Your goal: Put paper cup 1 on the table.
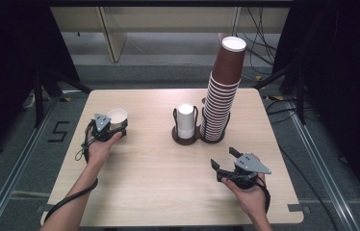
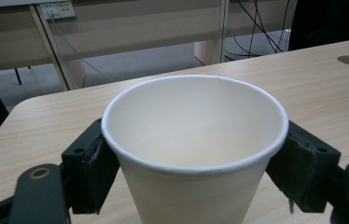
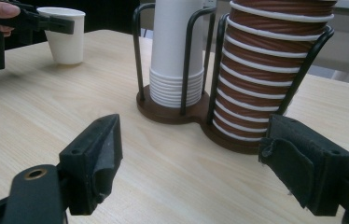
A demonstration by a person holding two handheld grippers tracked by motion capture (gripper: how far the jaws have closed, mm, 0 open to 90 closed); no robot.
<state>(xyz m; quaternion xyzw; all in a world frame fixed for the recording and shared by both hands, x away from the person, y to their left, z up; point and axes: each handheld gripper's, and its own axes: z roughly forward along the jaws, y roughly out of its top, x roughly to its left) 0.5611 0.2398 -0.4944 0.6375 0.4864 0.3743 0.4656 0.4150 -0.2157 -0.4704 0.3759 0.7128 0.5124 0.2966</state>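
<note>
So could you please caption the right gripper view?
Open right gripper faces the cup holder; left gripper holds a white paper cup.

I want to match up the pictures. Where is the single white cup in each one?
High view: the white cup is at the table's left side, held by the left gripper.
Left gripper view: the cup stands in the middle, close up, between the two jaws.
Right gripper view: the cup is at top left, far off.
Shared landmark: the wooden table, in all three views.
</note>
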